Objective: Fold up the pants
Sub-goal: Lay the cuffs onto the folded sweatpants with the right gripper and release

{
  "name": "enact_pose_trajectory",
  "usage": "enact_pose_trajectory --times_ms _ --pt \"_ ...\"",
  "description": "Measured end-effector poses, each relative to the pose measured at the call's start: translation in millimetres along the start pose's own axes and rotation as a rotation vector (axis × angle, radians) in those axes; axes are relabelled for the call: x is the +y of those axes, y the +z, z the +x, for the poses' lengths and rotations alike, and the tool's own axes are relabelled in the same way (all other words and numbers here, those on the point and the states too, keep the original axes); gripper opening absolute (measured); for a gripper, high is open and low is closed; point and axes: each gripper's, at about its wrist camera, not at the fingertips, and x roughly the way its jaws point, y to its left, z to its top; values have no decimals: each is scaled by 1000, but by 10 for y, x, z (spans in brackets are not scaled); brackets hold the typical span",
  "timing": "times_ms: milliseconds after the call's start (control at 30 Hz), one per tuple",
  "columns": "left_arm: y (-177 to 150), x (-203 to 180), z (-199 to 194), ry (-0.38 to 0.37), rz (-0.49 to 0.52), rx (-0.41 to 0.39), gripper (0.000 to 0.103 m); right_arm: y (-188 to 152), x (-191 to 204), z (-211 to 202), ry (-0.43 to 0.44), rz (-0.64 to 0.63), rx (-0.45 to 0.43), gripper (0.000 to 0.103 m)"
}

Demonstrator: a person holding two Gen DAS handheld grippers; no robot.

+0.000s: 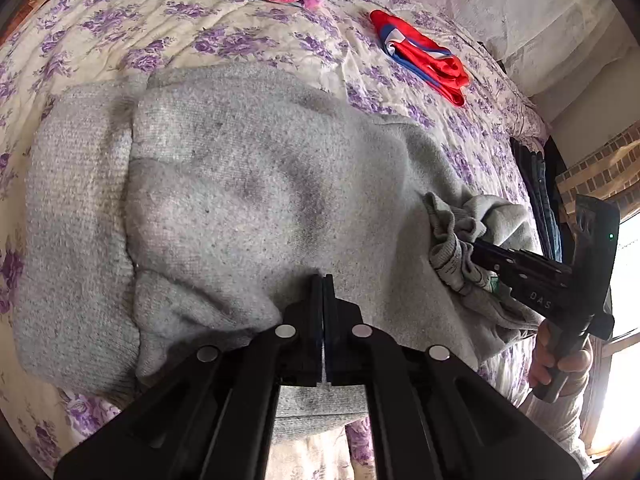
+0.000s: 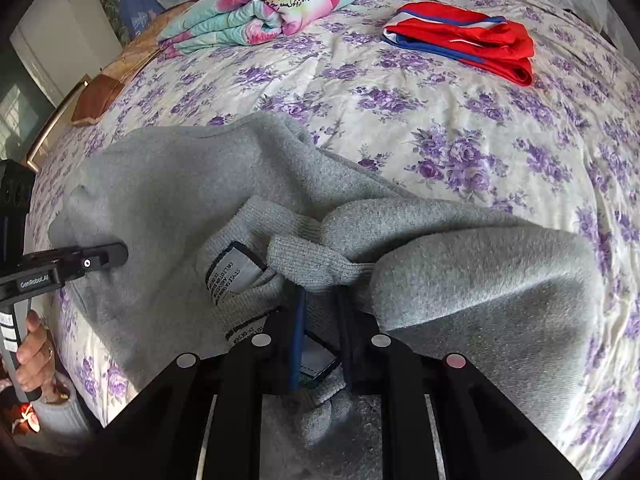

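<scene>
Right in front of my left claw [image 1: 322,280] lie the gray sweatpants [image 1: 240,184], spread out flat on the bed. My left claw's two fingers are pressed tight together, and their tips rest on the soft gray cloth. I cannot tell if any cloth is pinched between them.

My right claw [image 2: 322,296] is off to the side, at the bunched-up end of the sweatpants [image 2: 168,200]. Its fingers [image 2: 298,320] are squeezed on a thick fold of the ribbed waistband [image 2: 316,260], which pokes up between them. A white label [image 2: 232,272] with dark edges sits on the cloth just beside this claw, turned up so the print shows. From the left view, the right claw [image 1: 476,246] reaches in from the side, and the gray cloth is gathered in a lump around its tips. My right hand [image 1: 560,360] holds its handle. From the right view, I see my left claw [image 2: 116,254] lying on the gray cloth, well apart from the right one, with my left hand [image 2: 36,348] on its handle.

Under the sweatpants is a white bedspread [image 2: 460,140] with purple flowers. Farther back lies a folded red and blue garment [image 2: 468,40]. Near it, at the far edge, is a rolled-up quilt [image 2: 276,4] with big pink flowers.
</scene>
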Motion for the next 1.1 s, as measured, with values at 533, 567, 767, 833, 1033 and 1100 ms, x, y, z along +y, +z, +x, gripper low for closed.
enact_pose_trajectory --times_ms 533,567,767,833,1033,1100 --pt "-464 406 -1388 74 -140 -256 71 -769 -265 -983 141 158 -262 49" --pt "-520 451 -1383 71 -162 -248 74 -813 -292 -970 168 170 -253 49" --pt "-708 700 -934 -20 -282 -129 75 -994 -265 -1033 179 162 -275 49" --pt "-687 728 -772 -51 -307 -110 75 -1046 -239 -1078 183 153 -286 49" --pt "-360 681 -465 -55 -316 -142 75 -1144 -204 -1101 173 155 -292 49" --pt "-160 636 -369 -76 -304 -139 75 -1141 -205 -1059 166 161 -276 49"
